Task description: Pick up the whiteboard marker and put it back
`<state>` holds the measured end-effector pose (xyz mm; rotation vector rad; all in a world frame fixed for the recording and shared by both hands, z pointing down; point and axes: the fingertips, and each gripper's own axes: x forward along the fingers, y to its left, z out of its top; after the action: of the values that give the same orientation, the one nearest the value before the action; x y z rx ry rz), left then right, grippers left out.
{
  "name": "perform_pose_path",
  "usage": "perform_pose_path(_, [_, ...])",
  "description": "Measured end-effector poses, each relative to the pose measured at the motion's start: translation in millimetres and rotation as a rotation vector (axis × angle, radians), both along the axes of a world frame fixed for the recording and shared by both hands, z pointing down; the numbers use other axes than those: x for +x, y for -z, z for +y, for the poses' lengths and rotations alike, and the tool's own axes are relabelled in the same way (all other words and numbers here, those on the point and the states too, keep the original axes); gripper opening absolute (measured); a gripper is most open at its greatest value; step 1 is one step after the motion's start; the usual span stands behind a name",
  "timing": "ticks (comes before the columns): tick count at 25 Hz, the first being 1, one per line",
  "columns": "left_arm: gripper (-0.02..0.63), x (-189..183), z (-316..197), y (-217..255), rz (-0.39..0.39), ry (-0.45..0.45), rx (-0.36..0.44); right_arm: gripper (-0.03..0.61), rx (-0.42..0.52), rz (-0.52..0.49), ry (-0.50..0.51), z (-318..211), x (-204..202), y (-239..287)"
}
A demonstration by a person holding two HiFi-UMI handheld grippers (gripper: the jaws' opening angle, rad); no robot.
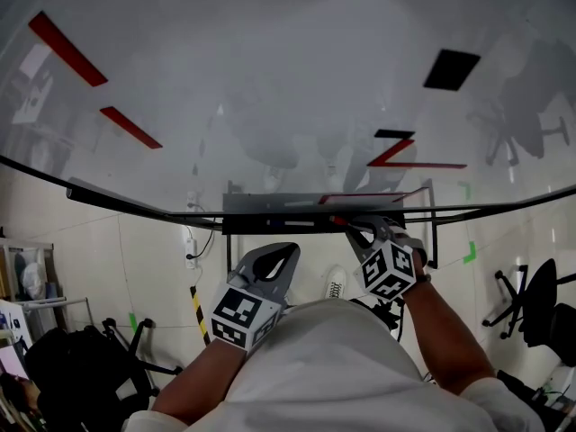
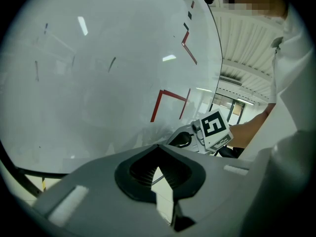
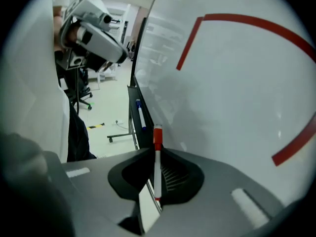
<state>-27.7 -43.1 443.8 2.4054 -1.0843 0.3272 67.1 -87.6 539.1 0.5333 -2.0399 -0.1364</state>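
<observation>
Closest to the head cam is the person's white shirt (image 1: 310, 367), with both forearms reaching out past it toward a big glossy whiteboard (image 1: 270, 79) that has a few red strokes and black squares on it. The right gripper (image 1: 355, 229) is up at the dark grey tray ledge (image 1: 270, 207) along the board's bottom edge. From its own camera you can see the jaws squeezed onto a skinny white whiteboard marker with a red cap (image 3: 157, 169). The marker stands pretty much upright between the dark pads, cap end pointing away from the camera toward the ledge. I can't tell if the tip end is touching the tray or just above it. A second white marker with a blue cap (image 3: 140, 115) is lying flat along that same ledge, a bit further down from the red one. The left gripper (image 1: 284, 254) hangs lower and to the left, clear of the tray. Its jaws are closed together with nothing between them, and only a sliver of pale floor shows through behind. The left gripper's view also catches the right gripper's marker cube (image 2: 215, 127) close to the board.
</observation>
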Motion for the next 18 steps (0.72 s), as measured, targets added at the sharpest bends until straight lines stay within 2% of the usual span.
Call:
perform_pose_path(4, [0.017,4.2,-4.4,1.1,0.01,0.001,-0.002,0.04,-0.067,-0.149,-0.122,0.5,2.5,10.5])
perform_pose_path(11, [0.017,9.0,-4.6,1.1,0.008,-0.015,-0.003,0.039,-0.209,-0.496,-0.327,0.6,8.1,33.3])
perform_pose_path(15, [0.016,10.1,-4.9,2.7,0.003,-0.022,0.002,0.04,-0.223,-0.534,-0.351,3.5,11.3,34.6])
perform_pose_path(18, [0.017,10.4,-4.8,5.4,0.005,-0.022,0.011,0.04,-0.261,-0.616,-0.375,7.1,9.2,45.1])
